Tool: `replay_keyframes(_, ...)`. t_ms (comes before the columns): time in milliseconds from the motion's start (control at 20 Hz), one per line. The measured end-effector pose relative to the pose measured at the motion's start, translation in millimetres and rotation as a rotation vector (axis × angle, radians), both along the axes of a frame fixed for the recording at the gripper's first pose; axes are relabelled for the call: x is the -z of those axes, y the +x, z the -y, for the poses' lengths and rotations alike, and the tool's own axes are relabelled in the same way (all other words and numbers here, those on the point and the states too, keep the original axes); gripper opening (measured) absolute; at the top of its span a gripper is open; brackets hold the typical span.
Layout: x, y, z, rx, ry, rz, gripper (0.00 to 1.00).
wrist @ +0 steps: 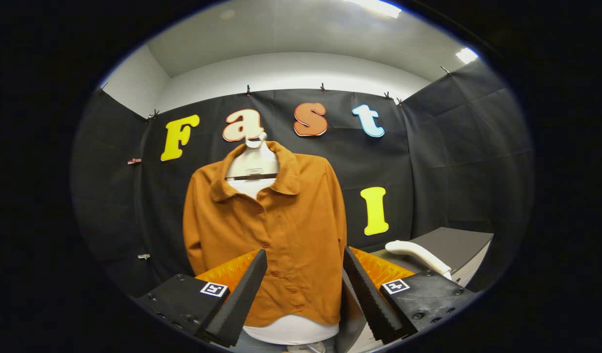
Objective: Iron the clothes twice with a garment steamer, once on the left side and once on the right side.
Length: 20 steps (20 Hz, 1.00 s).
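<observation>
A: What does the gripper view give us?

B: The gripper [305, 264] is spread wide, with its two fingers [242, 294] well apart and nothing held between them. They point at the shirt [276, 230].

A: Where does the shirt hang?

B: Straight ahead, beyond the fingers, on a pale hanger [254, 162] against the black cloth wall [428, 157]. It is orange-brown with a collar and a row of buttons down the front, which is closed. Its lower part shows in the gap between the fingers. A white form [291, 331] shows under its hem, and the same white shows at the neck.

A: And the steamer?

B: The steamer [417, 255] lies to the right of the shirt, on the near left edge of a grey desk [458, 245]. What shows is a white curved handle, just beyond the right finger. The gripper is not touching it.

A: Anything else?

B: Small clips [134, 161] hold the cloth to the wall, and ceiling lights [466, 55] glow up above on the right.
</observation>
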<state>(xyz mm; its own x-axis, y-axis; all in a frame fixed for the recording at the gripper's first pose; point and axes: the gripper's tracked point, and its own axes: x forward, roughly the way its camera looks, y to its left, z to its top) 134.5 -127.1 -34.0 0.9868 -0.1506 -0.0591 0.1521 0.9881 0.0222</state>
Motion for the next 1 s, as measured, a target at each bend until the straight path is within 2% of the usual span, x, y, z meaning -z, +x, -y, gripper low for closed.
replay_keyframes(550,13,42,158,0.091,0.023,-0.057,0.98)
replay_keyframes(1000,47,67,255,0.145,0.063,-0.152,0.98)
